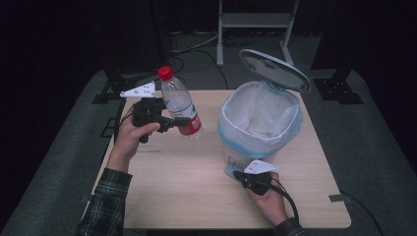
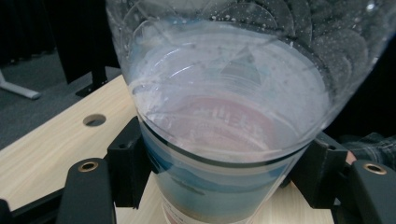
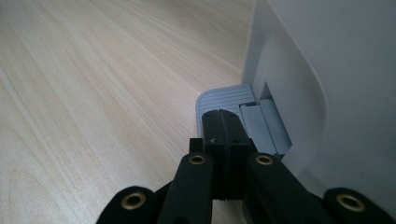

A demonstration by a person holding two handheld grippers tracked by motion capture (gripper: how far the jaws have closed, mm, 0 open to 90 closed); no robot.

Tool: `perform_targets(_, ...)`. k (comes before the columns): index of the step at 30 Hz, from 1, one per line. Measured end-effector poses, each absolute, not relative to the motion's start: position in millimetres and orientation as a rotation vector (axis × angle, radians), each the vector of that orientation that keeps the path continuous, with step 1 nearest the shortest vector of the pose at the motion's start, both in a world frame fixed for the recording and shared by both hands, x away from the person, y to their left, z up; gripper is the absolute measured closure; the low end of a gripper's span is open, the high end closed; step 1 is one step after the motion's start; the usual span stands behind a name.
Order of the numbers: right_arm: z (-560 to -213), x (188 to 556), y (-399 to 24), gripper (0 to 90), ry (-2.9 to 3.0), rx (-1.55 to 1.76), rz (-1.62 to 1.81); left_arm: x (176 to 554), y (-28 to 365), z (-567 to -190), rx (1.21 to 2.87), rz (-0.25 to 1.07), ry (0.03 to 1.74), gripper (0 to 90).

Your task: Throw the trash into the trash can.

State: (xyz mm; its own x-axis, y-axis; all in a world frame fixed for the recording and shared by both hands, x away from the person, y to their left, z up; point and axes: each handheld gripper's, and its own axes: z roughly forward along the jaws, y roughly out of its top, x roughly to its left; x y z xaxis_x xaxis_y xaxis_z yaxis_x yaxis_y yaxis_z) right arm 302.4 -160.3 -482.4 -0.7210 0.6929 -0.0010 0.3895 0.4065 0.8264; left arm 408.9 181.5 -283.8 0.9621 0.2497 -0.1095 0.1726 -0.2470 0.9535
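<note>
A: Where was the bottle (image 1: 180,103)?

B: Off the table (image 1: 196,196), tilted, with its red cap (image 1: 165,73) up and away from the person. The left gripper (image 1: 179,121) had its jaws clamped on the lower body, at the red label.

A: And the bin (image 1: 258,123)?

B: It stood on the right half of the table, its lid (image 1: 275,70) tipped up and a clear bag (image 1: 246,110) lining it. The bottle hung just left of it, apart.

A: The right gripper (image 3: 222,126)?

B: Its jaws were closed together on nothing, the tips resting on the bin's grey pedal (image 3: 224,100), down at the base.
</note>
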Motion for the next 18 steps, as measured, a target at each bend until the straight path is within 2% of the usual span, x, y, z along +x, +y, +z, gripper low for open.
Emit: perform_targets(18, -482.3, 301.6, -160.1, 90.0, 2.329, 0.954, 1.228, 416.9, 163.8, -239.3, 1.786, 0.05, 0.218, 30.7)
